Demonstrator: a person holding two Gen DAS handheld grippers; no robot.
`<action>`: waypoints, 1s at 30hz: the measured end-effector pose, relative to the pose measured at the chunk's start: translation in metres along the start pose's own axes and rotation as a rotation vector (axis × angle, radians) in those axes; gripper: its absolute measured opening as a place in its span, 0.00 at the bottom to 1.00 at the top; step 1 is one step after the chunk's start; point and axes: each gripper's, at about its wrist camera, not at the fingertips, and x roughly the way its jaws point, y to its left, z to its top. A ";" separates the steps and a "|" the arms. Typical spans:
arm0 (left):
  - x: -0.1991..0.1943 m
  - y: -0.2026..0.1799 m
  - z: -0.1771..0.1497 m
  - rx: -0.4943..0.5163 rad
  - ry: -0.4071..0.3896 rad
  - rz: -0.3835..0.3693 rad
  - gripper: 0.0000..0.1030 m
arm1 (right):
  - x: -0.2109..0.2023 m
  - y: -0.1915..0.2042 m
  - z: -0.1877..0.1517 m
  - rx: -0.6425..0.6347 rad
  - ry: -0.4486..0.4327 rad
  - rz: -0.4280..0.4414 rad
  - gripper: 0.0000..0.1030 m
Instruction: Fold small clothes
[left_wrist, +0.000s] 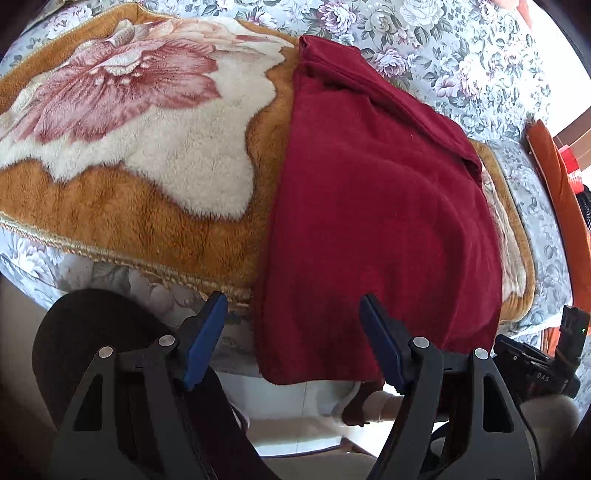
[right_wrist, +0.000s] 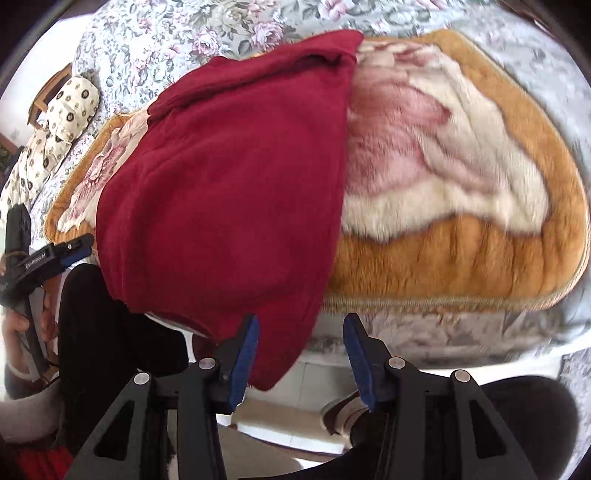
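Note:
A dark red fleece garment (left_wrist: 373, 206) lies folded lengthwise on a plush tan blanket with a big pink flower (left_wrist: 122, 122). Its near end hangs over the bed edge. My left gripper (left_wrist: 293, 332) is open, its blue pads on either side of the garment's near left corner, not touching it. In the right wrist view the same garment (right_wrist: 229, 192) lies left of centre. My right gripper (right_wrist: 301, 350) is open at the garment's near right corner, with the left pad just in front of the hanging cloth.
The blanket (right_wrist: 443, 258) lies on a floral bedsheet (left_wrist: 461, 55). A cream patterned pillow (right_wrist: 62, 122) is at the far left in the right wrist view. An orange cloth (left_wrist: 554, 177) hangs at the right. Light floor (left_wrist: 295, 417) shows below the bed edge.

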 end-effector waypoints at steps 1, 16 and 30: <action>0.002 0.001 -0.003 -0.003 0.006 0.008 0.72 | 0.002 -0.003 -0.003 0.027 -0.001 0.026 0.45; 0.038 0.002 -0.024 -0.067 0.110 -0.060 0.72 | 0.034 0.005 -0.009 0.103 0.047 0.181 0.46; 0.034 -0.003 -0.028 -0.037 0.064 -0.025 0.63 | 0.038 0.019 -0.004 0.083 0.002 0.207 0.13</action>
